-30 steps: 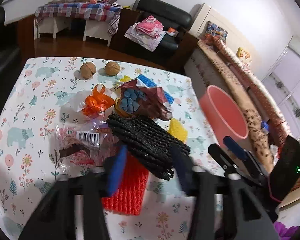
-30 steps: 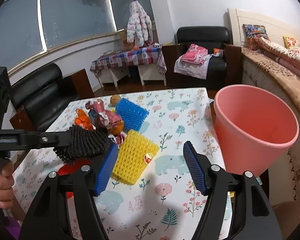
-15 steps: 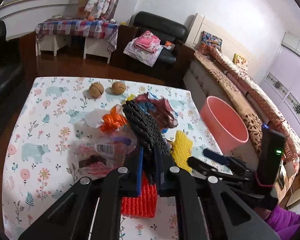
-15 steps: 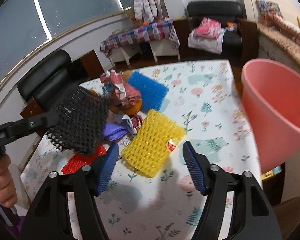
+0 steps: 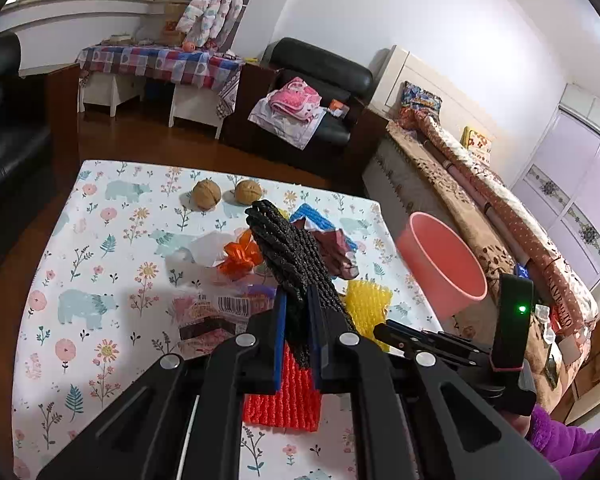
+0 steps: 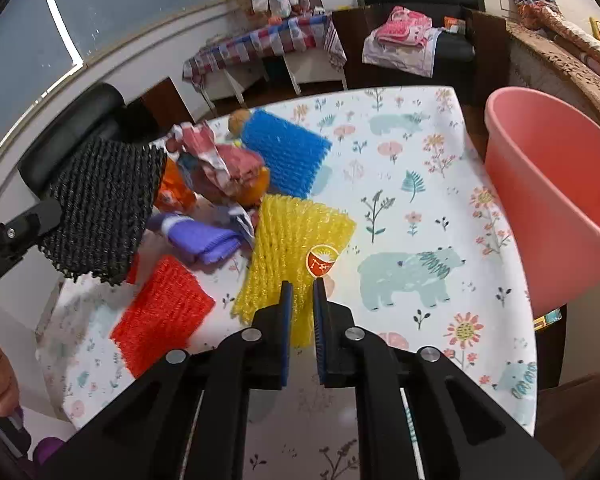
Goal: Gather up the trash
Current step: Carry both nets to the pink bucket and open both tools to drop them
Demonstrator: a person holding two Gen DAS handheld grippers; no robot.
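A barcode label shows on the clear wrapper (image 5: 224, 312) (its print too small to read), the pink bin (image 6: 556, 200) stands at the table's edge, the left gripper (image 5: 297, 320) pinches the raised black foam net (image 5: 292, 256), and the right gripper (image 6: 300, 312) clamps the yellow foam net (image 6: 292, 240) on the table (image 6: 420, 184).

Bright indoor light, fisheye-warped edges, slight blur

Two downward wrist views, shared table (image 5: 100, 248)
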